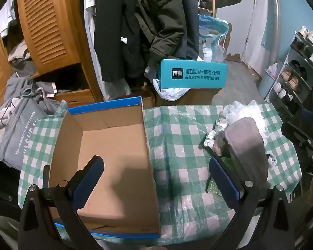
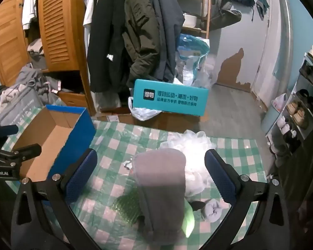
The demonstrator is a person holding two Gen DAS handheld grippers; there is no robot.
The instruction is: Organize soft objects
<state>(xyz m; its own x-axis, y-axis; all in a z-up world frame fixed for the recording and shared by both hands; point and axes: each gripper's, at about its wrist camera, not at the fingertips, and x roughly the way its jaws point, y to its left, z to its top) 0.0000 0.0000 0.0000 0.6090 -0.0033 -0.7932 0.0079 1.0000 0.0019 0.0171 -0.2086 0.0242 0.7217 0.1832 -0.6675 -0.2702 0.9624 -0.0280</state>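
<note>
Checkered counter (image 1: 177, 145) w/ coats hanging behind. Your left tongs (image 1: 156, 179) gape wide, empty, over the open cardboard box (image 1: 114, 156). Right tongs (image 2: 151, 173) also wide; grey folded cloth (image 2: 162, 187) lies btwn them, untouched.

Pretty cluttered room: louvered wooden wardrobe (image 2: 52, 27) at the left, coats (image 2: 135, 31) hanging mid-back, shoe rack (image 2: 302, 108) along the blue wall (image 1: 292, 10), grey floor (image 2: 229, 108).

box (image 1: 114, 145) left of folded cloth (image 1: 246, 141) on table (image 1: 177, 137)
</note>
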